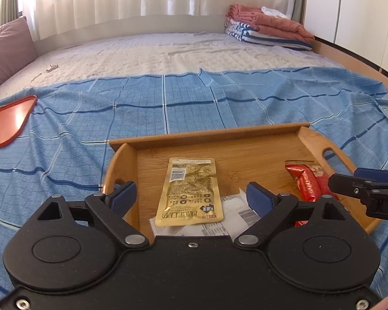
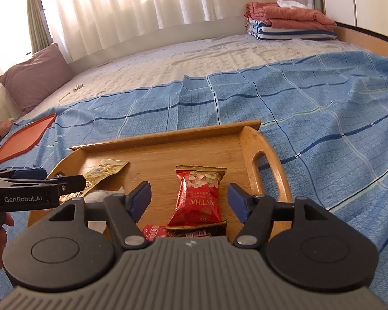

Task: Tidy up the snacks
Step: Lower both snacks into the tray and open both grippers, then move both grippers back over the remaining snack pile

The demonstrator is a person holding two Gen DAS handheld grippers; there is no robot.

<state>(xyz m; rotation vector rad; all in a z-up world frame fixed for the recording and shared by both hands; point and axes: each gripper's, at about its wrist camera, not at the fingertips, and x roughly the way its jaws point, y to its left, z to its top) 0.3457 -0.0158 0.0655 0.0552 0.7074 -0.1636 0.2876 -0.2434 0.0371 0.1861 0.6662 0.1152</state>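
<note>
A wooden tray (image 1: 219,135) with cut-out handles lies on the blue checked sheet; it also shows in the right wrist view (image 2: 245,142). In it lie a gold snack packet (image 1: 190,191), white packets (image 1: 232,214) under it, and a red snack packet (image 1: 307,186). My left gripper (image 1: 191,195) is open, empty, hovering over the gold packet. My right gripper (image 2: 188,199) is open, empty, hovering over the red packet (image 2: 199,199). A dark packet (image 2: 194,231) and another red one (image 2: 154,231) lie at its base. The gold packet (image 2: 103,171) is at the left.
An orange tray (image 1: 7,121) lies on the sheet at the left, also in the right wrist view (image 2: 25,139). A purple pillow (image 2: 36,77) sits far left. Folded blankets (image 1: 266,28) are stacked at the bed's far right corner. Curtains hang behind.
</note>
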